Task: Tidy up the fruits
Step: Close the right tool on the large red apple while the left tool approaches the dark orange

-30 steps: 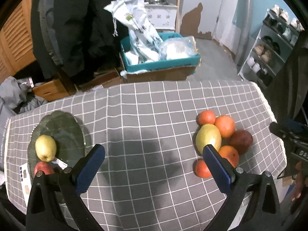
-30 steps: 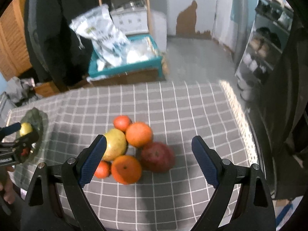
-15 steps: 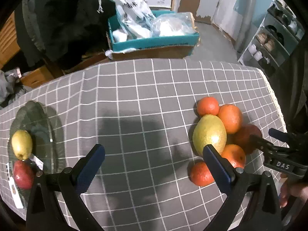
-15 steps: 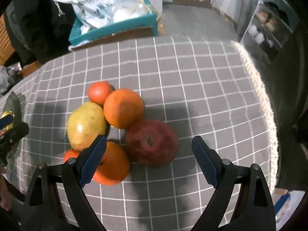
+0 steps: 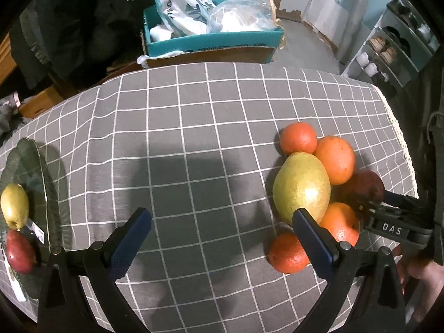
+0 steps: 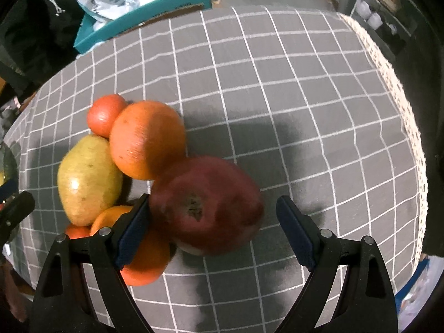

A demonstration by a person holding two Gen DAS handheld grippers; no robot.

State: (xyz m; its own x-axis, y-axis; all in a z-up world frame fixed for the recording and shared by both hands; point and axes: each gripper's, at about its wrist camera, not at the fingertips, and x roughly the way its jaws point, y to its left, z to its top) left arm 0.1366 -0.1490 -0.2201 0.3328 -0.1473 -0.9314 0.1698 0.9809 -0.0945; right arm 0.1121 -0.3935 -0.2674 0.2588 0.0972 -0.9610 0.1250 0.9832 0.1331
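A heap of fruit lies on the grey checked tablecloth (image 5: 194, 127): a yellow-green mango (image 5: 301, 187) (image 6: 87, 177), several oranges (image 5: 334, 159) (image 6: 147, 140) and a dark red pomegranate (image 6: 206, 204) (image 5: 366, 184). My right gripper (image 6: 212, 229) is open, its fingers on either side of the pomegranate, the left pad close to its skin. My left gripper (image 5: 222, 238) is open over bare cloth left of the heap. A glass plate (image 5: 33, 172) at the far left holds a small yellow fruit (image 5: 14, 205) and a red fruit (image 5: 19, 251).
Beyond the table's far edge stands a teal box (image 5: 213, 41) stuffed with plastic bags. A shoe rack (image 5: 394, 50) is at the right. The cloth's lace hem (image 6: 410, 127) marks the table's right edge. A hand (image 5: 419, 266) holds the right gripper.
Both grippers have come lower and closer to the table. The right one moved in around the pomegranate, which now fills the gap between its fingers; the left shifted right toward the heap.
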